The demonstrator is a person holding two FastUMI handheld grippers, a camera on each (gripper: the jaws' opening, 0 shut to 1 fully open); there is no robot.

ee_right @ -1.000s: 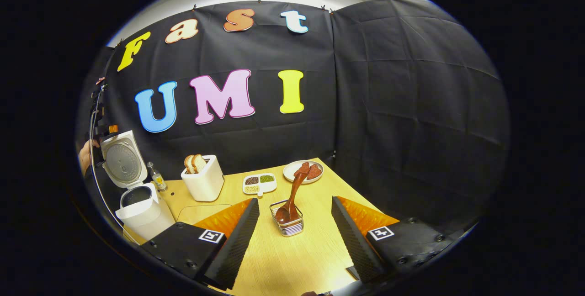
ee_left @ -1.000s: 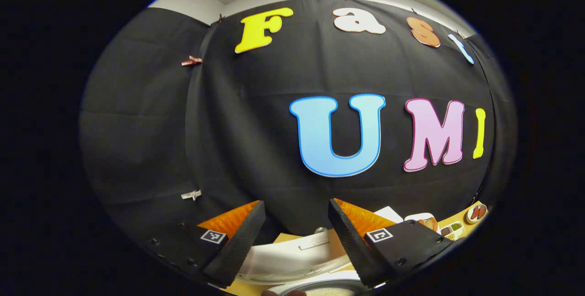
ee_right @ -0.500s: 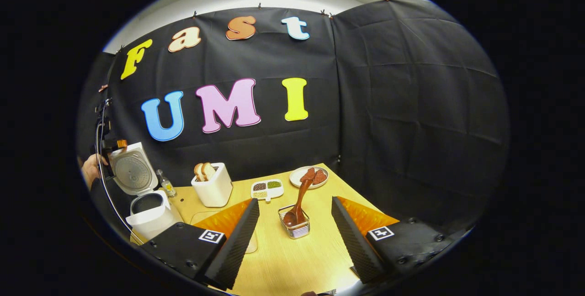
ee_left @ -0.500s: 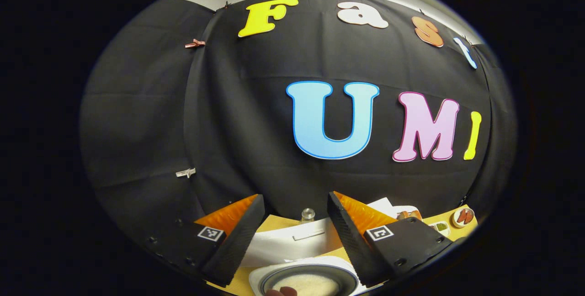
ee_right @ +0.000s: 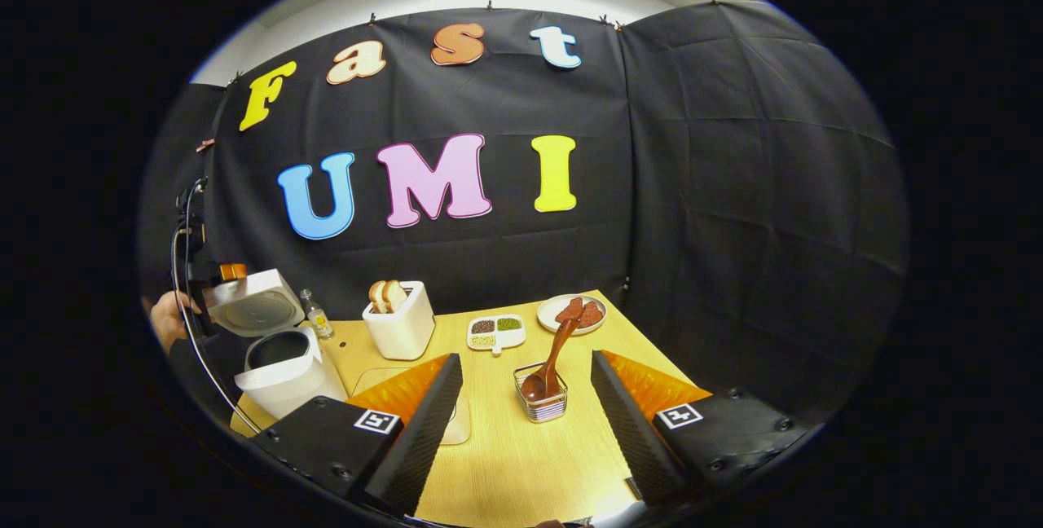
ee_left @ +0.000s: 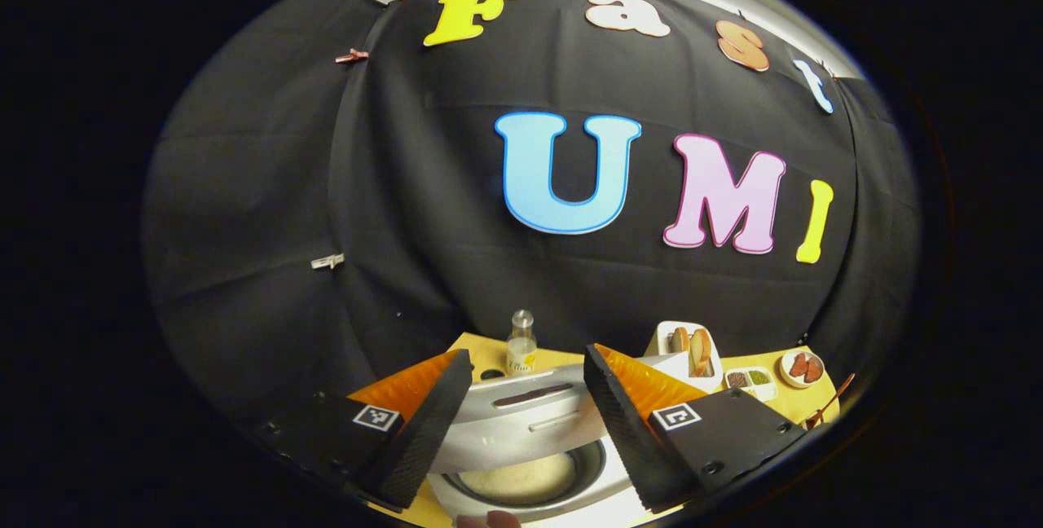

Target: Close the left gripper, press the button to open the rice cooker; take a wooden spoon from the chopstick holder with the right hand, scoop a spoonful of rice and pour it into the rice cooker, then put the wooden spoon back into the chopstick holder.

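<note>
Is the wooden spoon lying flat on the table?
No, the wooden spoon stands leaning in the chopstick holder on the table, its handle pointing up.

**Camera setup, both grippers**

My left gripper view sits close above the open rice cooker (ee_left: pixel 530 463), facing the far wall. My right gripper view looks from farther back over the table (ee_right: pixel 521 463) toward the far wall. Both share the cooker, toaster (ee_right: pixel 401 324) and sectioned dish (ee_right: pixel 495 332).
</note>
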